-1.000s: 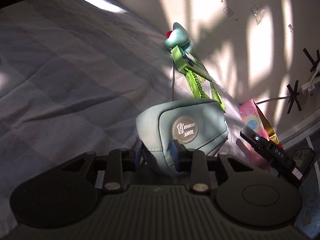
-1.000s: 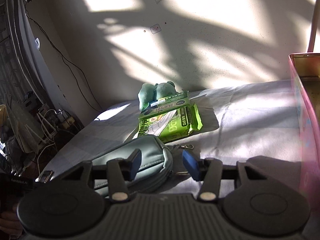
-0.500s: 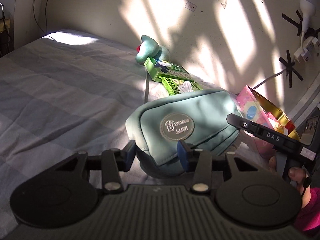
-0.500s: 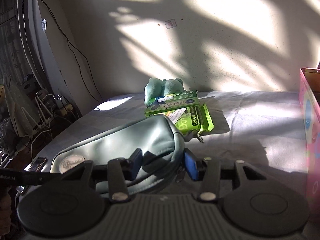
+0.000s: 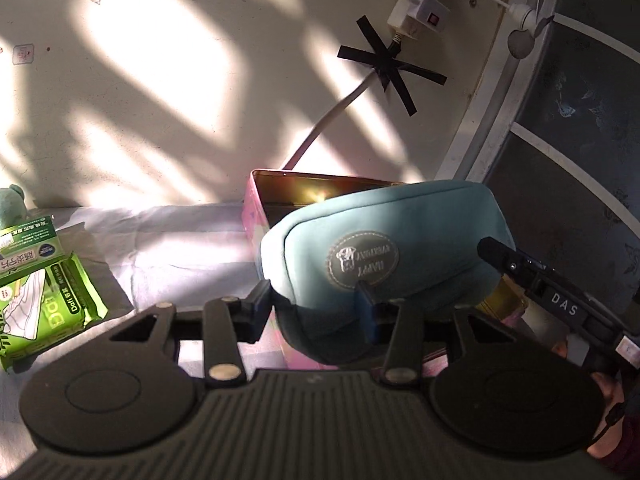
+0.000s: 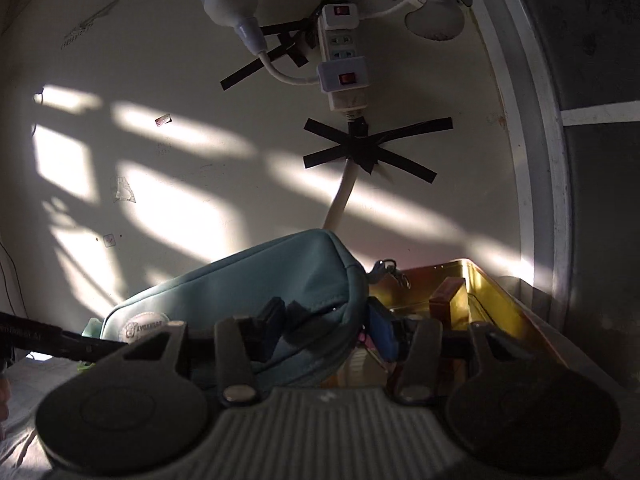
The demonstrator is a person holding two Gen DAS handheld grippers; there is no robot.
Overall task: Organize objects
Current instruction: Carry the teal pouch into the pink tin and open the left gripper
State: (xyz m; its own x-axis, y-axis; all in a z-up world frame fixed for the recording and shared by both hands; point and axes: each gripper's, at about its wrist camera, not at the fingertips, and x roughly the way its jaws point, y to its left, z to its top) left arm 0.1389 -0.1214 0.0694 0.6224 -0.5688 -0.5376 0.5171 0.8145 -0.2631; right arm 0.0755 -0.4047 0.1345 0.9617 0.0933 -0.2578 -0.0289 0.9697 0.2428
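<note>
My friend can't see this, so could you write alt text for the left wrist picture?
A soft teal zip pouch with a round grey badge is held by both grippers, left and right, above an open pink, gold-lined tin box. Green wipe packets lie on the pale bedsheet.

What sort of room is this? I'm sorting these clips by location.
Most likely a bedroom: a quilted bed cover against a plain wall, a plush toy at the wall, and a power strip taped up above.

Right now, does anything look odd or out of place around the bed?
Yes: the white power strip hangs on the wall, its cord fixed with crossed black tape strips. That looks makeshift. Nothing looks spilled.
</note>
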